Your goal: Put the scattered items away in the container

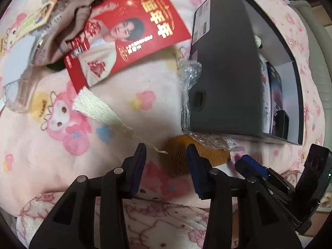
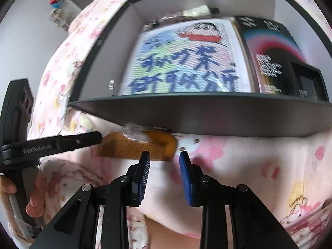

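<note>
Left tongs (image 1: 166, 151) stand spread over the toothed edge of an amber wooden comb (image 1: 195, 153), pads not pressing it; right tongs (image 2: 165, 155) hang narrowly parted, nothing between them, just beside the comb's rounded end. The comb lies flat on a pink cartoon-print blanket (image 1: 51, 166), its far edge under crumpled clear wrap (image 1: 189, 72), right against the near wall of the dark open box (image 1: 224, 72). Beyond it on the blanket: a cream tassel (image 1: 93, 108), a red printed card (image 1: 128, 39), beige cloth (image 1: 78, 16); a plain wall (image 2: 27, 41) stands behind.
</note>
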